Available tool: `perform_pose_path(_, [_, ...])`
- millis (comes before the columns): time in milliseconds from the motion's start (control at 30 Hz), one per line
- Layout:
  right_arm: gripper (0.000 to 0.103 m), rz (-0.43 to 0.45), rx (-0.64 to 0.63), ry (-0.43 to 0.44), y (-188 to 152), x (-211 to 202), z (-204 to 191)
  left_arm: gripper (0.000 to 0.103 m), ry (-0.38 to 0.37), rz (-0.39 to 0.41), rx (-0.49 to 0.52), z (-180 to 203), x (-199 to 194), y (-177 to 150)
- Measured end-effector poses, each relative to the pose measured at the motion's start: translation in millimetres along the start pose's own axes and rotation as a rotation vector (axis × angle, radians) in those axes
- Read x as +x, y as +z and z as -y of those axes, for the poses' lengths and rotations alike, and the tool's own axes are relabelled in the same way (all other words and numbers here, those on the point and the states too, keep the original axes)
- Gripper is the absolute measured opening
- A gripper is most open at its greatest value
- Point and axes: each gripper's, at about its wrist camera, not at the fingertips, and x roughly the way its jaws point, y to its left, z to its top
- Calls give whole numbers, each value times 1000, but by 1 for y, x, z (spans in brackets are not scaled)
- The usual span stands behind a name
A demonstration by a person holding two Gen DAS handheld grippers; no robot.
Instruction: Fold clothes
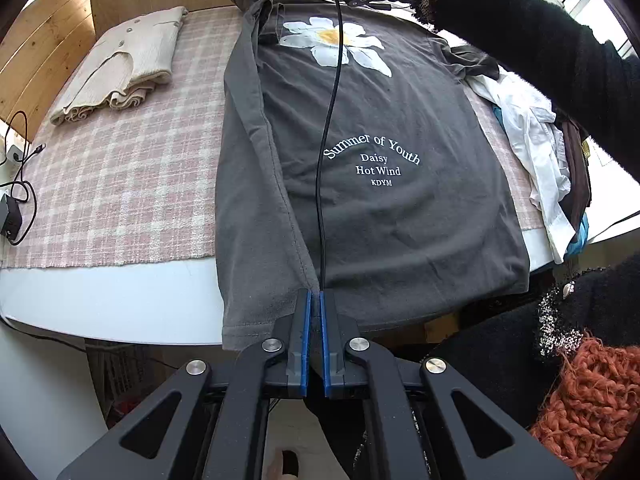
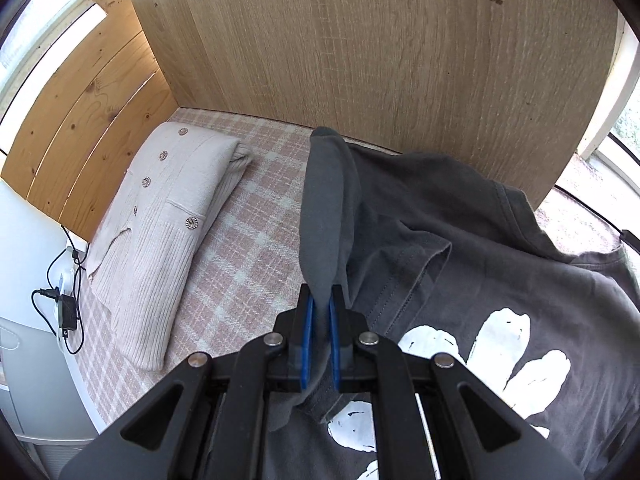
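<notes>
Charcoal cotton T-shirt with a daisy print (image 1: 384, 200) lies on the checked cloth; left gripper (image 1: 315, 300) pinches its hem, right gripper (image 2: 320, 308) its shoulder fold. Uneven pulling could skew the fold.

Shirt (image 1: 380, 200) hem dropping out of sight behind the left gripper (image 1: 315, 304). Pile (image 1: 548, 160) at the right half buried under a sleeve (image 1: 540, 40). Daisy print (image 2: 500, 356) cut off by the frame edge, collar end swallowed between the right gripper (image 2: 320, 308) pads.
</notes>
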Motion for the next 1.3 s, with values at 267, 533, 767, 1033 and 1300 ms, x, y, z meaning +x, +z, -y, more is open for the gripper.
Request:
perform_pose_path(267, [7,2,29,14,-7,-4,32,4,-37,-8,19,27,5,-2])
perform_pose_path(533, [7,-11,60,25,-22,-1,61,4,-84,-51,38,47,28,-7])
perform_pose_path(767, [23,-83,10,-74,-32,17,68,8,-134,-126,16,53,52,-17])
perform_pose_path(1033, [40,-41,45,-20,-58,-36,87,17,-29,-82,-86,4,1,-64])
perform_pose_path(1300, [40,-136,-43,228,-179,-87,41,19,19,-41,-18,-29,32,-55])
